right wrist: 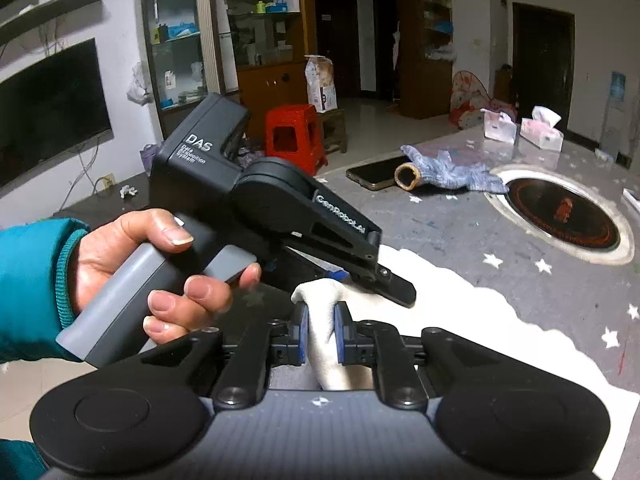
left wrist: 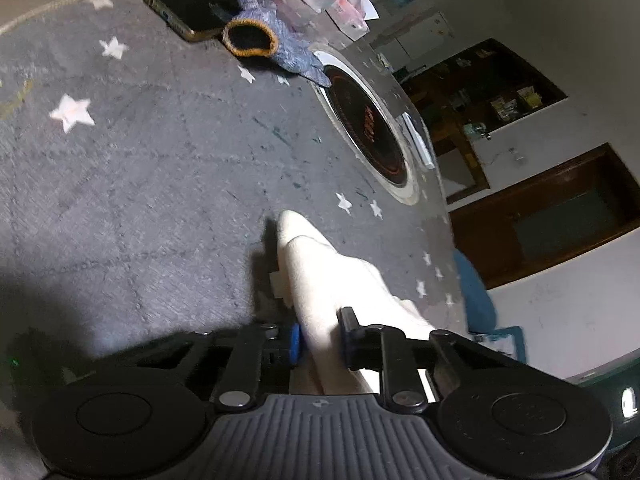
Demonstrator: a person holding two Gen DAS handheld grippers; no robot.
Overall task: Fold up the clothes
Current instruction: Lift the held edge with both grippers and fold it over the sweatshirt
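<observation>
A white garment (right wrist: 460, 320) lies spread on the grey star-patterned tablecloth (right wrist: 520, 280), running toward the lower right. My right gripper (right wrist: 320, 332) is shut on a bunched fold of it near its left end, and the cloth bulges up between the blue pads. Just beyond, a hand (right wrist: 160, 264) in a teal sleeve holds my left gripper (right wrist: 368, 284) over the same end. In the left wrist view the left gripper (left wrist: 322, 332) is shut on a narrow ridge of the white garment (left wrist: 320, 264), which rises off the tablecloth (left wrist: 160, 180).
Farther back on the table lie a dark phone (right wrist: 372, 174), a grey-blue knit glove (right wrist: 448, 170) with an orange cuff and two tissue packs (right wrist: 540, 132). A round dark burner (right wrist: 560, 212) is set into the table at the right. A red stool (right wrist: 294, 136) stands on the floor behind.
</observation>
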